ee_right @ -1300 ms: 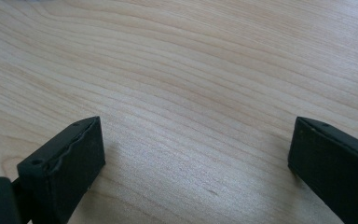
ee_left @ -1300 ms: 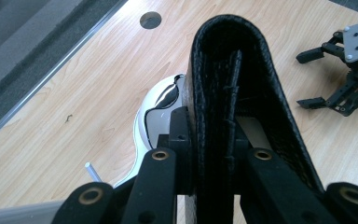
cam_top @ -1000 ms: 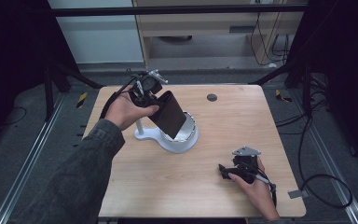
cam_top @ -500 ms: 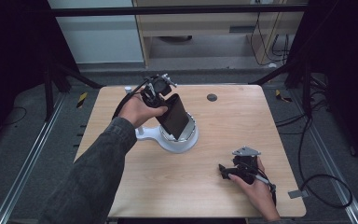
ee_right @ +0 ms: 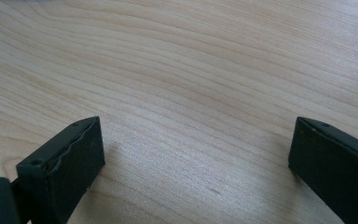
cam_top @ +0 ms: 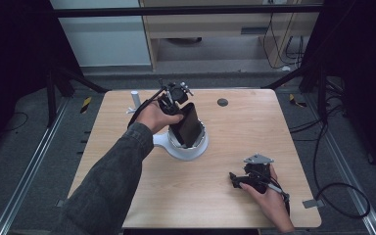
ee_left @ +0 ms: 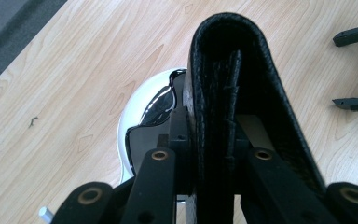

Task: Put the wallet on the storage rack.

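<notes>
A black leather case (cam_top: 189, 125) stands tilted with its lower end inside a white round holder (cam_top: 194, 152) near the table's middle. My left gripper (cam_top: 178, 113) is shut on the case from the far-left side. In the left gripper view the case (ee_left: 228, 70) rises between the jaws, and the glossy white holder (ee_left: 142, 112) lies just behind it. My right gripper (cam_top: 235, 180) rests on the wood near the front right corner, open with nothing between its fingers. Its own view has the jaws wide apart over bare tabletop (ee_right: 196, 154). The left gripper view shows its tips (ee_left: 354, 69) far off.
A small white cylinder (cam_top: 135, 98) stands near the table's far left edge. A dark round disc (cam_top: 222, 102) lies on the wood at the far middle. Black cables trail off the table's right side onto the floor.
My left gripper carried the case rightward and away from the person, so it now sits over the white holder and more upright. The right gripper stayed still.
</notes>
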Motion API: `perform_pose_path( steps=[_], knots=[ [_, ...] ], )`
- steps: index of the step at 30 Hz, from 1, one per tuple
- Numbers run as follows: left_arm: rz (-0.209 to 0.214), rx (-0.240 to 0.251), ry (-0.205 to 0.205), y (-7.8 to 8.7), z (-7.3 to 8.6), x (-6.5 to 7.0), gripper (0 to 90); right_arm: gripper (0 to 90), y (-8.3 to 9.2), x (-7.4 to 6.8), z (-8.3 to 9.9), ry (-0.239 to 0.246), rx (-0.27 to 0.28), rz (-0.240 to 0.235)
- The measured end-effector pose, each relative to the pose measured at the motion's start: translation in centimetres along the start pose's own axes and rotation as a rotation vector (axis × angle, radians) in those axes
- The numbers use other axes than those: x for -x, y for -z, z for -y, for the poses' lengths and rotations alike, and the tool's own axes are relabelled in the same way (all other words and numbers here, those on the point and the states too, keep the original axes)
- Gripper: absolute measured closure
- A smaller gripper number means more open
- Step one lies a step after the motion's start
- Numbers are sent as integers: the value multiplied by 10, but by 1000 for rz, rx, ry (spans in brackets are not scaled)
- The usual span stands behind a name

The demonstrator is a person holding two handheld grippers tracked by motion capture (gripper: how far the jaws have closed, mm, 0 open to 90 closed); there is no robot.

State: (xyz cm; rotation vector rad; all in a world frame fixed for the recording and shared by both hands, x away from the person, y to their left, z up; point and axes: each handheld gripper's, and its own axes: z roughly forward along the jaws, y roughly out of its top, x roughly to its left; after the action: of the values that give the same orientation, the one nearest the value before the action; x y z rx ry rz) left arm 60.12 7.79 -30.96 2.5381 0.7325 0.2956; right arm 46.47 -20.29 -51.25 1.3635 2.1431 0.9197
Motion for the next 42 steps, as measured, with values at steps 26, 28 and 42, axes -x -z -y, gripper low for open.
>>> perform_pose_path(
  steps=[26, 28, 42],
  knots=[
    [-114, 153, 31, 39, 13, 0, 603, 31, -1, -2, 0, -2, 0, -4],
    [-115, 162, 26, 44, 15, 1, 602, 31, -1, -2, 0, -2, 0, -4],
    [-141, 217, -5, 62, 25, 15, 411, 30, -1, -2, 0, -2, 0, -4]
  ],
)
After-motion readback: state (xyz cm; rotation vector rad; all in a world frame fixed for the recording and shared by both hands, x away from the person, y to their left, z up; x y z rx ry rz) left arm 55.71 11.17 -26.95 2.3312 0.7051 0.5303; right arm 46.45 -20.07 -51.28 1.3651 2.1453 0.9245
